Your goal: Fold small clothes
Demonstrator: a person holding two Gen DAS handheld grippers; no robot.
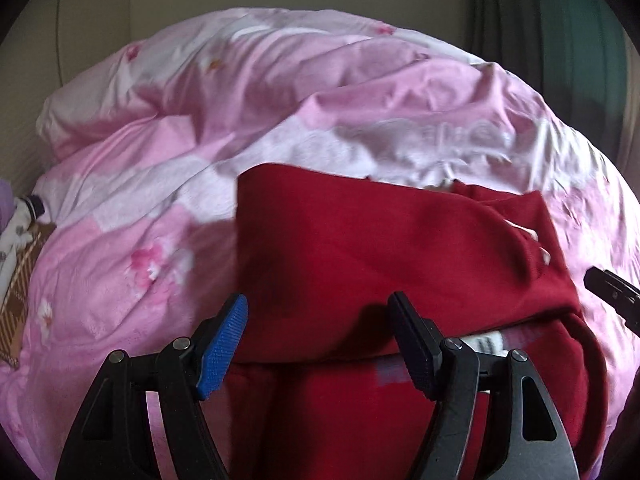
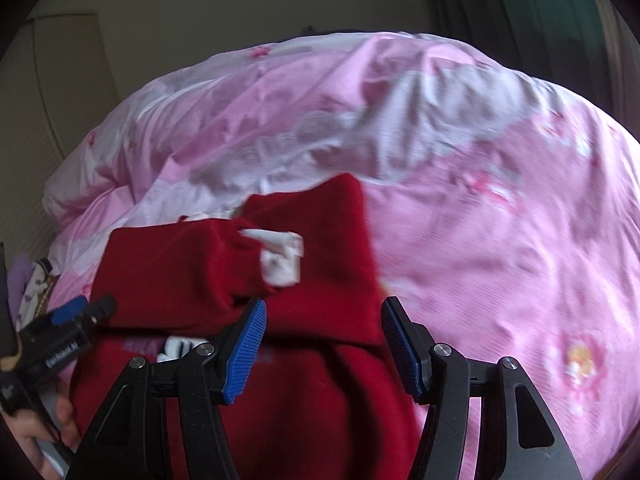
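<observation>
Slippage is threatening the red sweater (image 1: 360,240) lying half-folded on the soft pink quilt (image 1: 160,140), since the left gripper (image 1: 316,320) and right gripper (image 2: 322,320) are both hovering wide, holding nothing.

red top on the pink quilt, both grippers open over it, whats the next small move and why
Probably lower the right gripper onto the sleeve end with the white cuff and tuck it flat: the red top is already folded over, both grippers stand open and empty, and that sleeve lies bunched.

Dim, motion-blurred, fisheye-warped edges
</observation>
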